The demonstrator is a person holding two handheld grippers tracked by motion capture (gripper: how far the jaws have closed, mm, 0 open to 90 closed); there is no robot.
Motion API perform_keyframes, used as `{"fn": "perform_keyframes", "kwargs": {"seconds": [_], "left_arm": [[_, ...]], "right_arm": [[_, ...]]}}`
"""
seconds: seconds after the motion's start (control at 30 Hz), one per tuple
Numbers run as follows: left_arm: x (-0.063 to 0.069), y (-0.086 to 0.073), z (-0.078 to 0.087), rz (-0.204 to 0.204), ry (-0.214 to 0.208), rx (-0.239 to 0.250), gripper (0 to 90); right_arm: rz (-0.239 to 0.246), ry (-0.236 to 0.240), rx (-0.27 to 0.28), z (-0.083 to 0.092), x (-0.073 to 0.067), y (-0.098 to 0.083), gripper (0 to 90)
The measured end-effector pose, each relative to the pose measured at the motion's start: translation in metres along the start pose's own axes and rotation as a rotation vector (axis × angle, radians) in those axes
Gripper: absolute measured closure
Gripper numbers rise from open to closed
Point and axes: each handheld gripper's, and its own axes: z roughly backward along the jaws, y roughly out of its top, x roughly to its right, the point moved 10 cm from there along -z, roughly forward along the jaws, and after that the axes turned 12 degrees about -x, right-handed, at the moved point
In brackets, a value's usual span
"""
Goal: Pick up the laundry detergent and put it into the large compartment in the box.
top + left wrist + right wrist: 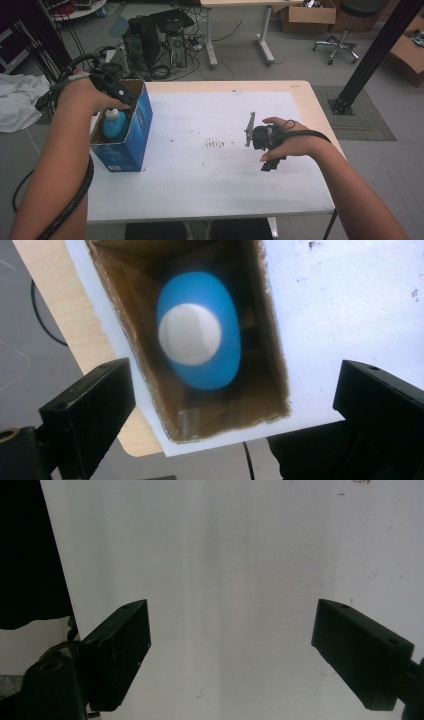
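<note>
An open blue cardboard box stands at the left edge of the white table. Inside it stands a blue bottle with a white cap. My left gripper hangs over the box opening, pointing down. In the left gripper view the bottle and its cap lie below, between the wide-apart jaws of that gripper, and nothing is held. My right gripper hovers over the bare table at the right. It stands open with only the tabletop beneath.
Behind the table on the floor are computer towers with tangled cables. A black post rises at the right. Cardboard boxes and an office chair stand farther back. A white cloth lies at the left.
</note>
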Motion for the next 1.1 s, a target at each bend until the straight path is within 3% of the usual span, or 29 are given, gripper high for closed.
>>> {"fn": "perform_keyframes", "kwargs": {"seconds": [0.17, 0.37, 0.47, 0.6, 0.73, 1.1], "left_arm": [[0.005, 0.0, 0.005, -0.028, 0.005, 0.007, 0.1], [0.018, 0.001, 0.014, -0.112, 0.0, 0.022, 0.1], [0.029, 0.004, 0.019, -0.189, -0.009, 0.044, 0.1], [0.044, 0.003, 0.023, -0.291, 0.023, 0.048, 0.1], [0.065, 0.002, 0.028, -0.391, 0.021, 0.06, 0.1], [0.124, -0.008, 0.027, -0.72, 0.048, 0.073, 0.1]], "right_arm": [[0.001, 0.002, -0.002, 0.001, 0.0, -0.001, 15.9], [-0.005, 0.003, 0.0, 0.002, 0.0, -0.004, 15.9], [-0.007, 0.004, 0.0, 0.002, 0.0, -0.004, 15.9], [-0.011, 0.004, -0.003, 0.003, -0.001, -0.007, 15.9], [-0.017, 0.008, -0.006, 0.004, -0.001, -0.009, 16.0], [-0.021, 0.01, -0.011, 0.007, -0.002, -0.011, 15.9]]}}
